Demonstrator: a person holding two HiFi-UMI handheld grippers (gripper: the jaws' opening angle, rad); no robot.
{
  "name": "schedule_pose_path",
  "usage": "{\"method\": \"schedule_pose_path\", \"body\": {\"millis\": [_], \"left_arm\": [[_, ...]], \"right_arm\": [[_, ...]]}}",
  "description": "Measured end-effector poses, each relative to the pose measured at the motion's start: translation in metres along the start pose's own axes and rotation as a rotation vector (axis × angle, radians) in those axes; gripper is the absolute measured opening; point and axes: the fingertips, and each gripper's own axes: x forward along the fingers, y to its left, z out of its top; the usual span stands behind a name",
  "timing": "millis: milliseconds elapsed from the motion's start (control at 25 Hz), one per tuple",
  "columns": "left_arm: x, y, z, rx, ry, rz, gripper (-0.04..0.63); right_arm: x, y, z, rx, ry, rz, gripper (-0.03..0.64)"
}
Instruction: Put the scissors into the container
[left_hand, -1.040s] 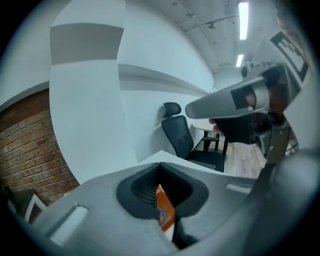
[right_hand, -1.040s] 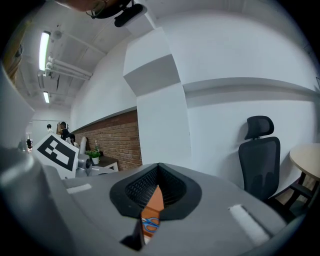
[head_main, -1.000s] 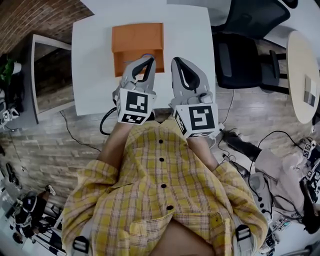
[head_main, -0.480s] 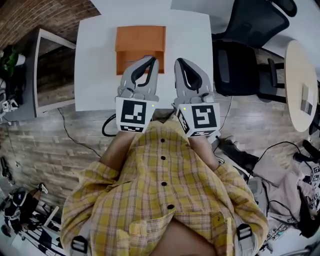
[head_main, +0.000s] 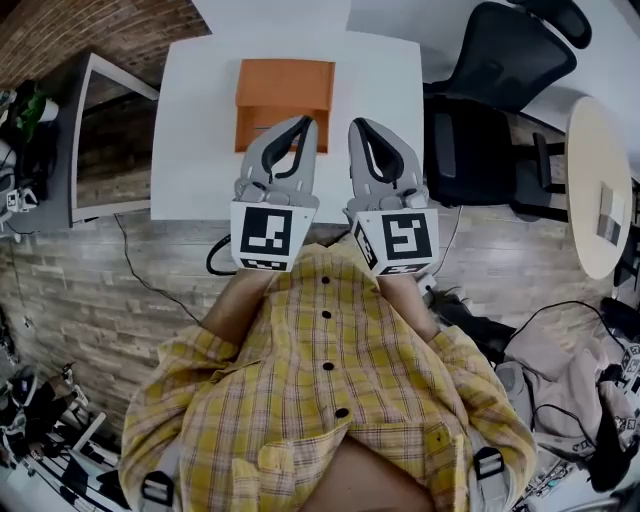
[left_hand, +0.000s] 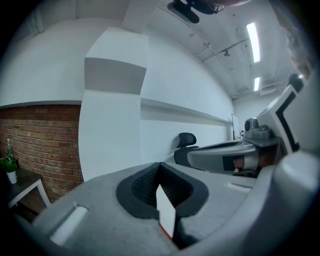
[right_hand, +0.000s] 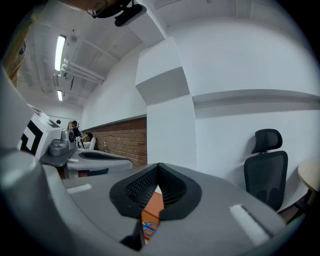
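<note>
An orange container sits on the white table, towards its far side. My left gripper and right gripper hover side by side over the table's near half, both shut and holding nothing. Their tips reach the container's near edge. In the right gripper view, the slit under the shut right gripper shows the orange container and the blue handles of the scissors. The left gripper shows only white table and a sliver of orange. The scissors do not show in the head view.
A black office chair stands right of the table, with a round pale table beyond it. A dark side table and a brick wall are at the left. Cables lie on the wooden floor near my feet.
The head view has drifted a little, so the table and container sit slightly higher and to the right. Both grippers stay shut and side by side, barely moved.
</note>
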Motion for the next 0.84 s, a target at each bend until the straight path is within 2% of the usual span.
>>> {"method": "schedule_pose_path", "body": {"millis": [640,840], "left_arm": [[-0.018,0.005,0.011,-0.021,-0.071,0.066,0.005],[-0.024,0.013,0.008,-0.022,-0.048,0.061,0.005]], "right_arm": [[-0.003,0.012,0.01,-0.028,-0.031,0.047,0.006],[-0.002,0.02,0.014,-0.032,-0.033,0.05,0.005]]}}
